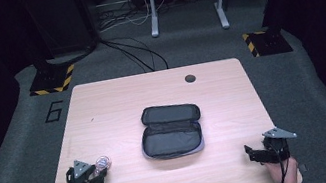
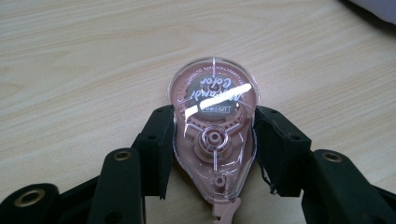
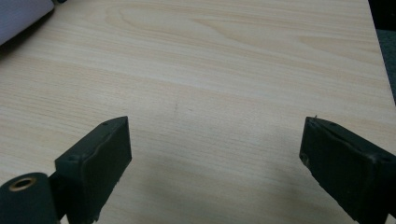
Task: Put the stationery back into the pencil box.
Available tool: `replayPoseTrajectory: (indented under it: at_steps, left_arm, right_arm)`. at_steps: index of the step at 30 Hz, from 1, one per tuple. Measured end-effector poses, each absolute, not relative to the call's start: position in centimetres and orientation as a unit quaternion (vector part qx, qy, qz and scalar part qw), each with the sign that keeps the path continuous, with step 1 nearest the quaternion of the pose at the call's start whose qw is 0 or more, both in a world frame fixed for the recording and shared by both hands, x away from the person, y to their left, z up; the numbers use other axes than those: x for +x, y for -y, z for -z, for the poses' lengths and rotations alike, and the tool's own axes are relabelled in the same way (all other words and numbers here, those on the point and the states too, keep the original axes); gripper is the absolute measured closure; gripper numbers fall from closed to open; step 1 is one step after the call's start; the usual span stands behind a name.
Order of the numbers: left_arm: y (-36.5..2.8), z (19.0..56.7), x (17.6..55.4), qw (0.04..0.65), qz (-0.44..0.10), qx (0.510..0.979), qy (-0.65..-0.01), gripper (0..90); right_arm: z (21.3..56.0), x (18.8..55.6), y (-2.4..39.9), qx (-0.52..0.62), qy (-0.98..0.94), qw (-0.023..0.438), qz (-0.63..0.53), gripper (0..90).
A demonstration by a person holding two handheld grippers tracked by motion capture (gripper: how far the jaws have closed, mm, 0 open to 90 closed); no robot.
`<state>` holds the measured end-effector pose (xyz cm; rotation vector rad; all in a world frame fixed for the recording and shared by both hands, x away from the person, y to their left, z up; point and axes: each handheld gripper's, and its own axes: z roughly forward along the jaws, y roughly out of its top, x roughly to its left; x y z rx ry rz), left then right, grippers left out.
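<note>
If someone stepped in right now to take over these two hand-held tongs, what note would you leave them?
Left tongs: shut on the correction tape dispenser, one jaw on each side, near the table's front-left corner. The dispenser looks to rest on the table, not yet lifted.
Right tongs: open, holding nothing, over bare wood at the front right.
The black zip pouch lies open at mid-table, lid folded back, with nothing visible inside it.
Done: pouch open, dispenser gripped.
Left, as a guess: carry the dispenser over, set it in the pouch, then probably close it, with the right tongs steadying.
</note>
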<state>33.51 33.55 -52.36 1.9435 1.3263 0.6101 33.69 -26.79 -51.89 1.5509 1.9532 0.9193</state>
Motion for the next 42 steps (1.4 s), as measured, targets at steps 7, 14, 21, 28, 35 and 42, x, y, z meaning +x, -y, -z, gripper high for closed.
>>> replayPoseTrajectory:
  at_steps: [7,14,21,28,35,42]
  left_arm:
    - [-32.7,50.4,33.8,0.367,-0.238,0.751,-0.494,49.9]
    - [-30.7,47.6,34.5,0.385,-0.238,0.762,-0.463,49.9]
    - [-27.8,45.8,35.8,0.390,-0.236,0.783,-0.423,49.9]
    - [-24.7,44.7,37.3,0.396,-0.226,0.800,-0.390,49.8]
    - [-21.3,44.6,38.7,0.396,-0.213,0.815,-0.365,49.8]
    - [-18.1,45.7,40.0,0.397,-0.186,0.827,-0.351,49.8]
  right_arm:
    - [52.4,34.0,27.1,0.567,-0.715,0.243,-0.328,8.1]
    - [52.9,34.1,27.1,0.564,-0.723,0.245,-0.315,6.2]
    - [52.9,34.4,27.3,0.558,-0.728,0.241,-0.316,4.1]
    - [52.9,34.4,27.3,0.559,-0.728,0.240,-0.315,4.1]
    - [52.9,34.4,27.3,0.559,-0.728,0.240,-0.315,4.1]
    - [52.9,34.4,27.3,0.560,-0.728,0.239,-0.316,4.0]
